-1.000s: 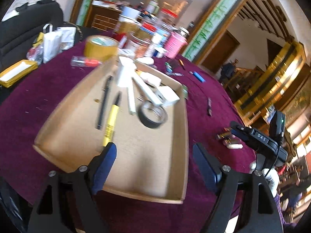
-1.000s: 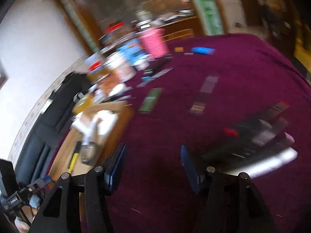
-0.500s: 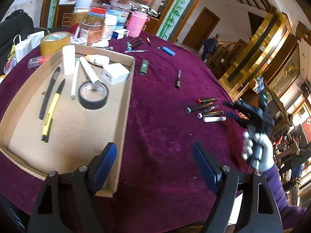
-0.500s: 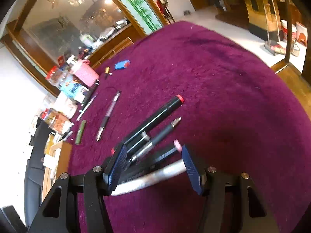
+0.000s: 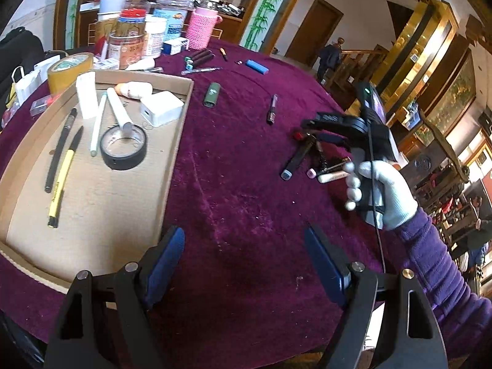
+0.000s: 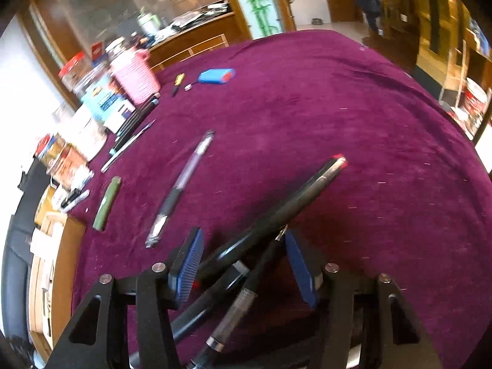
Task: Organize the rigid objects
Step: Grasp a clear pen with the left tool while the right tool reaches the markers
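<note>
The left gripper [image 5: 244, 259] is hovering over bare maroon cloth on the bench [image 5: 246, 215], its blue-padded fingers [image 5: 166, 255] standing wide apart with nothing between them. Just beside its left finger, the near corner of the cardboard tray [image 5: 172, 160] is lying flat. Inside the tray a yellow pen [image 5: 61, 181] and a black pen [image 5: 60, 150] are lying side by side, with a roll of black tape [image 5: 123, 147] further in and a white tube [image 5: 118, 112] resting its end on the roll. A white charger block [image 5: 161, 112] is sitting near the tray's far right wall.

To the right, a gloved hand [image 5: 384, 190] is holding the right gripper [image 6: 243, 259] down over a loose cluster of pens. In the right wrist view its fingers [image 6: 187, 264] are closing around a black marker with a red end [image 6: 276, 215] and a thinner pen [image 6: 261, 270]; the pads are not yet pressing on them, and the marker is lying aslant between them.

Further out on the cloth, a clear-barrelled pen [image 6: 181, 184] and a green lighter [image 6: 107, 203] are lying apart from each other. A blue lighter [image 6: 215, 75] is resting near the far edge, and a pink knitted holder [image 5: 203, 27] is standing among jars at the back.
</note>
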Motion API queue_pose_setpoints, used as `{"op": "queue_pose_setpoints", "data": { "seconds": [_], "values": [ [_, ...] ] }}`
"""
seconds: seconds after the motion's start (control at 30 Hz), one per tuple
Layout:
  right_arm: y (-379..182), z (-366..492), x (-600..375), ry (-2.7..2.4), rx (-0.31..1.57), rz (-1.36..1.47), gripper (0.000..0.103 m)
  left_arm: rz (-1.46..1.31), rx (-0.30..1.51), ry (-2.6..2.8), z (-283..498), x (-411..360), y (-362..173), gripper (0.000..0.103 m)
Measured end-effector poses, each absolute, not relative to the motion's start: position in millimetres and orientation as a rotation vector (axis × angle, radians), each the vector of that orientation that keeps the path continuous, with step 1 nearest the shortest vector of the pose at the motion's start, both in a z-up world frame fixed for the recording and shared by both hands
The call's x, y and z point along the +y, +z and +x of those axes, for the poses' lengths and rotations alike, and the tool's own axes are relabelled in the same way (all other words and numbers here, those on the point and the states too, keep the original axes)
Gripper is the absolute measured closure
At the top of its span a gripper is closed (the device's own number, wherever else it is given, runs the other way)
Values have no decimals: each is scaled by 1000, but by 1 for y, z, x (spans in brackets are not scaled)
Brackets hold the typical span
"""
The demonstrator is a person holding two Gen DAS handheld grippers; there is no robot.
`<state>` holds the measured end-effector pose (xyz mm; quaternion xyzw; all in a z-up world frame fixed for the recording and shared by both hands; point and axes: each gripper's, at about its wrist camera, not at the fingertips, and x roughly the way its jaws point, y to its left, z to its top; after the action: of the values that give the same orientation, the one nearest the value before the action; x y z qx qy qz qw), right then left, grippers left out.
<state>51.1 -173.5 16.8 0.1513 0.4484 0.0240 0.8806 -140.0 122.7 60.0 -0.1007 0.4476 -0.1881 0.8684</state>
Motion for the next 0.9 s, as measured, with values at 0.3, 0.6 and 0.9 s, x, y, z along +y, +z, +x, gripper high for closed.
{"op": "queue_pose_setpoints", "data": {
  "seconds": [0.3, 0.6, 0.9],
  "values": [
    [13, 44, -137, 320, 985, 361, 43, -181, 963, -414, -135, 108, 57, 23],
    [26, 40, -233, 160, 803, 596, 43, -52, 897, -418, -84, 63, 84, 23],
    [12, 41, -256, 105, 819, 707, 43, 83, 950, -412, 59, -30, 53, 23]
  ]
}}
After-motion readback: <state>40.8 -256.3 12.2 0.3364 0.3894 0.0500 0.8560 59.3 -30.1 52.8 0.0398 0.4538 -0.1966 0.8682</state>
